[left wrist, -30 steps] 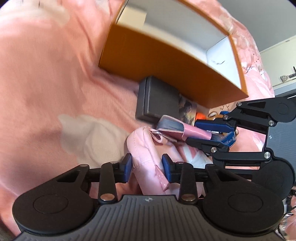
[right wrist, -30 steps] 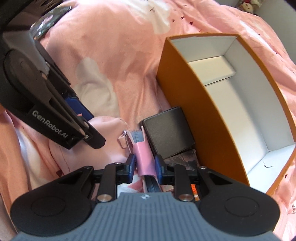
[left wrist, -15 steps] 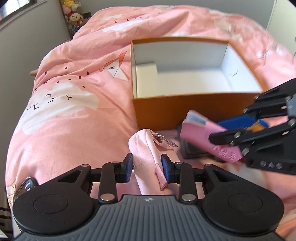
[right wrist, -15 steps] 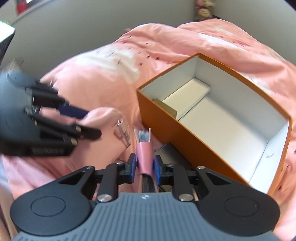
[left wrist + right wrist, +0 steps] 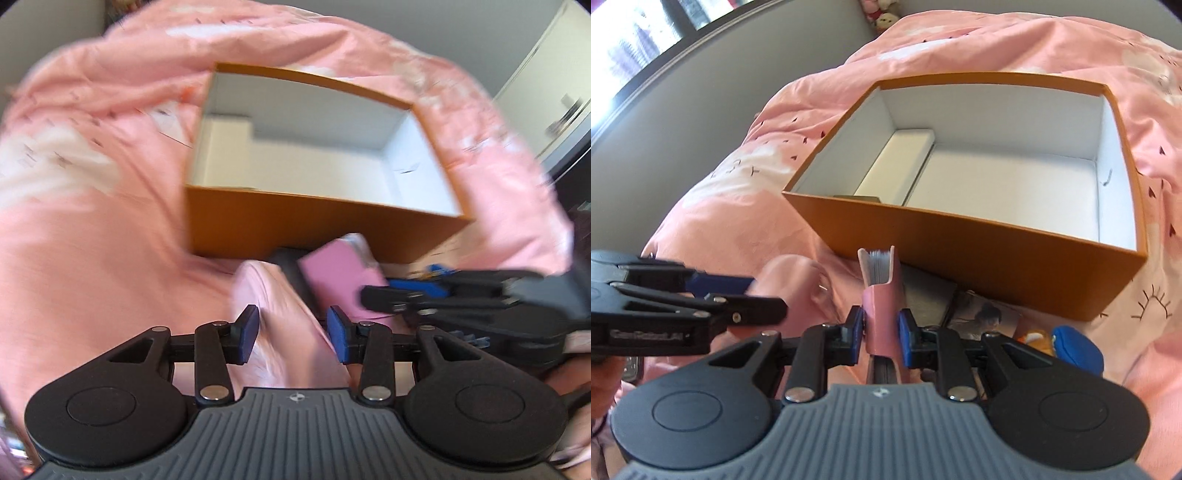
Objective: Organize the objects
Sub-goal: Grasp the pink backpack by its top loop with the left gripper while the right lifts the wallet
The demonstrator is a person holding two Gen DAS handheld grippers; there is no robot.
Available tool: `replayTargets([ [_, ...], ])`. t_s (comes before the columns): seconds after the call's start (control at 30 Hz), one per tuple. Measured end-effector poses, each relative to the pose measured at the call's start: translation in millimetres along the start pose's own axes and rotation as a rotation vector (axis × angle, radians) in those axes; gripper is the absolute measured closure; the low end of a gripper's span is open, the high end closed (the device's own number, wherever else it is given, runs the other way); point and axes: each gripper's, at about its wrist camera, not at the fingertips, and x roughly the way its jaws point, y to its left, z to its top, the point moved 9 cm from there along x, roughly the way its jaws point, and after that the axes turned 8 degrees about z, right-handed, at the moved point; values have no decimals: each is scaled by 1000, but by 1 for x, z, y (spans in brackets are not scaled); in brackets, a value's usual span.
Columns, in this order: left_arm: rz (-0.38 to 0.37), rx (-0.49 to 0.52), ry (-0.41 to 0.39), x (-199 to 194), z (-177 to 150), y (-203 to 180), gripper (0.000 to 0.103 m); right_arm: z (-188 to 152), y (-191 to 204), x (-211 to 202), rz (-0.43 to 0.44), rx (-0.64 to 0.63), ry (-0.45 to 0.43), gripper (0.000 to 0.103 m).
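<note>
One orange box [image 5: 979, 240], black wallet [image 5: 929, 299] beside

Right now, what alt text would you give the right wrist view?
The right gripper clamps a small pink-covered booklet upright, in front of an open orange cardboard box with a white inside on a pink bedspread. The left gripper reaches in from the left, over a bunched pink cloth pouch.

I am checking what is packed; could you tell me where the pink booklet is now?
The pink booklet is clamped upright in the right tongs at the right wrist view's lower centre, just in front of the orange box, not inside it.
</note>
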Motion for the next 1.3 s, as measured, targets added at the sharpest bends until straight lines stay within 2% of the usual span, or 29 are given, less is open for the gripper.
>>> replayTargets([
  [0.07,-50,-31,23,3,-2,-2,57,-1,-4,-2,-6,12,-8,81],
  [0.23,-38,-67,18,4,-3,7,55,-2,-14,-9,-40,38,-30,82],
  [0.4,-65,-216,53,13,-8,29,53,-4,-25,-14,-52,69,-38,82],
  [0.47,-34,-266,84,18,-14,41,53,-3,-28,-14,-70,63,-37,82],
  [0.57,-4,-300,137,29,-21,51,54,-3,-30,-13,-81,60,-35,82],
  [0.83,-50,-345,218,59,-32,43,51,-3,-35,-6,-93,57,-15,79],
  [0.97,-80,-374,221,67,-33,41,51,-7,-42,0,-113,62,9,77],
  [1.13,-64,-344,181,59,-32,39,71,-7,-46,0,-85,110,2,80],
  [1.3,-13,-247,101,43,-26,33,79,-7,-38,-3,-85,87,-6,80],
])
